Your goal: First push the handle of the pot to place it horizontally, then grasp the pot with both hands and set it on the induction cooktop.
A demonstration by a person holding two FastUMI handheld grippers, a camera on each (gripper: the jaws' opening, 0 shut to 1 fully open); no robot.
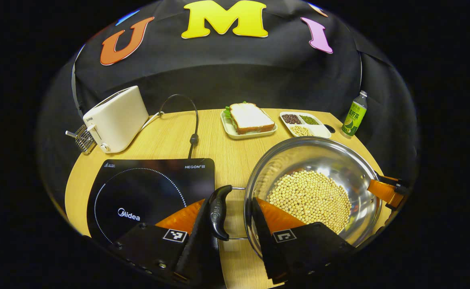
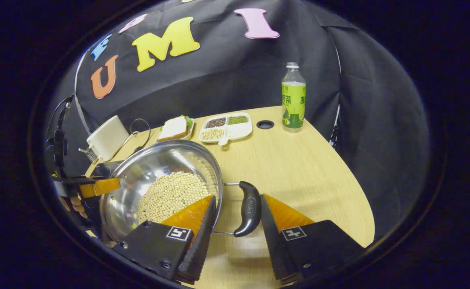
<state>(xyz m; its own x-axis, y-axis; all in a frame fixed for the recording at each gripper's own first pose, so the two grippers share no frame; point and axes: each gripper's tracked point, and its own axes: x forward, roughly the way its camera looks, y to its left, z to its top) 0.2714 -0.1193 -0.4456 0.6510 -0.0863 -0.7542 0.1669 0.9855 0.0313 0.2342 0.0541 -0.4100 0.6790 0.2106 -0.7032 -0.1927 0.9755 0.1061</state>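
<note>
A steel pot half filled with pale beans stands on the wooden table, just right of the black induction cooktop. My left gripper is open and straddles the pot's black left handle; one finger lies by the handle, the other crosses the pot's rim. In the right gripper view the same pot sits on the left. My right gripper is open around the other black handle. Each gripper also appears across the pot in the other's view, the left one held by a hand.
A white toaster with its cord stands at the back left. A sandwich plate, a divided dish of beans and a green bottle line the back. Bare table lies to the pot's right.
</note>
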